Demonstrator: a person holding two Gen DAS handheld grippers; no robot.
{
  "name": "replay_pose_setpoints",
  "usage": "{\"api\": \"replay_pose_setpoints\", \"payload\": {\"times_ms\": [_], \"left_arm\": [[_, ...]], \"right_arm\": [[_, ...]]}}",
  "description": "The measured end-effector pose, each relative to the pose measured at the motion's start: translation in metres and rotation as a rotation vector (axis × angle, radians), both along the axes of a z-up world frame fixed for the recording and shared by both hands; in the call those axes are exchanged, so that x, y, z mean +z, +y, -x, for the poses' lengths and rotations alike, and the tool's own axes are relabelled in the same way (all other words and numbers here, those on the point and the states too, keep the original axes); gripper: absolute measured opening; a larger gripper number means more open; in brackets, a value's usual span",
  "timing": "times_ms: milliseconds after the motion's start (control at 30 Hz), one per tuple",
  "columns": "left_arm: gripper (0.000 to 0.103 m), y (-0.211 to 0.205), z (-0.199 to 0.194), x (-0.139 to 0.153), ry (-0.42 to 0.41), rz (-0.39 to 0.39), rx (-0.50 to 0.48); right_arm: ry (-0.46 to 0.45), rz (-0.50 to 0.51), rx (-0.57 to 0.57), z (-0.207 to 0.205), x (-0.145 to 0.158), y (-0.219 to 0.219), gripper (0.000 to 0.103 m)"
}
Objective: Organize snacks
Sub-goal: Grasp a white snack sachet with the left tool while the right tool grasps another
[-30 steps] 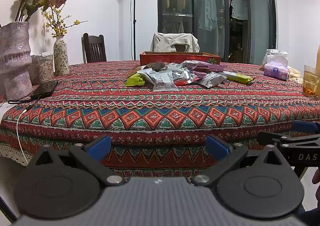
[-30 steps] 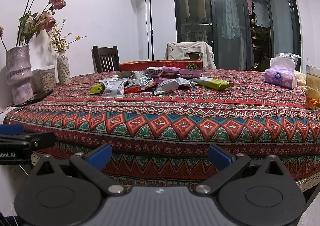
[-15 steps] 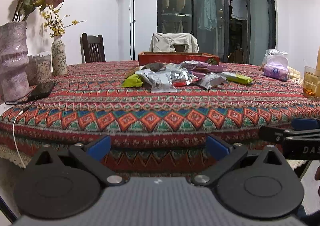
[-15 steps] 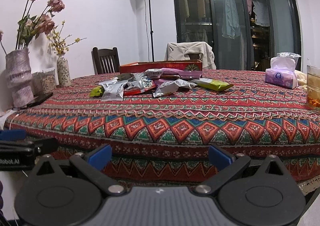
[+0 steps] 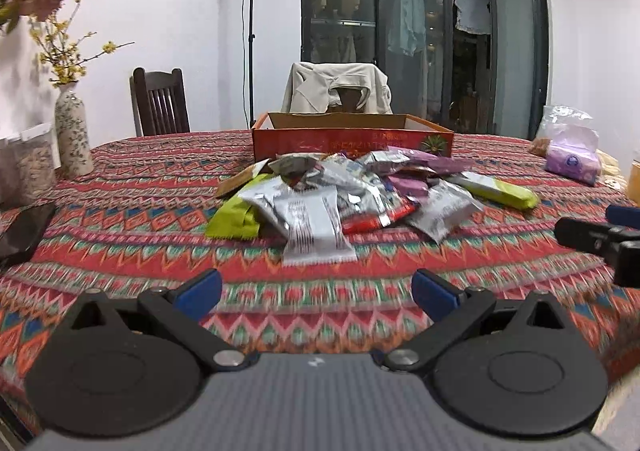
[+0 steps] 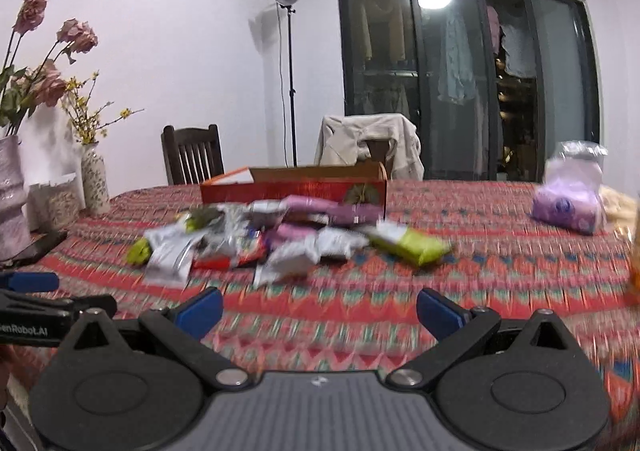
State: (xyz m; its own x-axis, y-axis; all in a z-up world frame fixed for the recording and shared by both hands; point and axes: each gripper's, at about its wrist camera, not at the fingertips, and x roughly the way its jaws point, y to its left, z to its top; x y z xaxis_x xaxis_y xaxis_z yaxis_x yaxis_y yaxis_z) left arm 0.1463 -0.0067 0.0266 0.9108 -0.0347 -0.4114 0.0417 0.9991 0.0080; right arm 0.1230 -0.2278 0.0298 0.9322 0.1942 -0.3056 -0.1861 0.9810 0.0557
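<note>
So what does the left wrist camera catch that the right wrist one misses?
Only the left wrist view shows the right gripper poking in at its right edge, and the packets come out sharp. Only the right wrist view shows the big pale vase of pink flowers and the left gripper at its left edge. Both share the snack pile, the red cardboard box behind it, the purple tissue pack and the patterned tablecloth.
</note>
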Motion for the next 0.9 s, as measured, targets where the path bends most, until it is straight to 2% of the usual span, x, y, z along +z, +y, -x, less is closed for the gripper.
{"api": "replay_pose_setpoints", "payload": {"times_ms": [67, 167, 200, 300, 367, 500, 567, 600, 633, 700, 767, 900], "left_arm": [[0.103, -0.002, -0.02, 0.002, 0.016, -0.005, 0.002], [0.101, -0.001, -0.049, 0.005, 0.06, 0.021, -0.006], [0.099, -0.001, -0.059, 0.005, 0.077, 0.028, -0.007], [0.085, -0.002, -0.084, 0.003, 0.121, 0.023, 0.008], [0.077, -0.002, -0.101, 0.0, 0.159, 0.019, 0.018], [0.07, 0.003, -0.123, -0.005, 0.21, 0.027, 0.037], [0.054, 0.003, -0.13, -0.007, 0.236, 0.03, 0.034], [0.053, 0.003, -0.131, -0.008, 0.236, 0.027, 0.033], [0.045, 0.001, -0.131, -0.008, 0.237, 0.014, 0.027], [0.043, 0.001, -0.127, -0.006, 0.242, 0.006, 0.026], [0.042, 0.001, -0.121, -0.003, 0.252, 0.033, 0.016], [0.042, -0.008, -0.094, 0.0, 0.253, 0.049, -0.007]], "right_arm": [[-0.029, 0.017, 0.002, -0.014, 0.006, -0.002, 0.103], [-0.128, 0.017, 0.001, -0.034, 0.011, -0.004, 0.103], [-0.114, 0.026, 0.04, -0.044, 0.014, -0.002, 0.103], [0.013, 0.072, 0.115, -0.079, 0.016, 0.008, 0.103], [0.059, 0.093, 0.166, -0.101, 0.014, 0.018, 0.1], [0.129, 0.139, 0.22, -0.135, 0.008, 0.042, 0.082], [0.165, 0.156, 0.246, -0.148, 0.003, 0.051, 0.075], [0.181, 0.174, 0.251, -0.155, 0.001, 0.056, 0.07], [0.19, 0.186, 0.251, -0.158, -0.001, 0.059, 0.068], [0.22, 0.214, 0.261, -0.167, -0.005, 0.066, 0.057], [0.22, 0.248, 0.259, -0.168, -0.008, 0.07, 0.056], [0.234, 0.241, 0.261, -0.159, -0.01, 0.063, 0.056]]}}
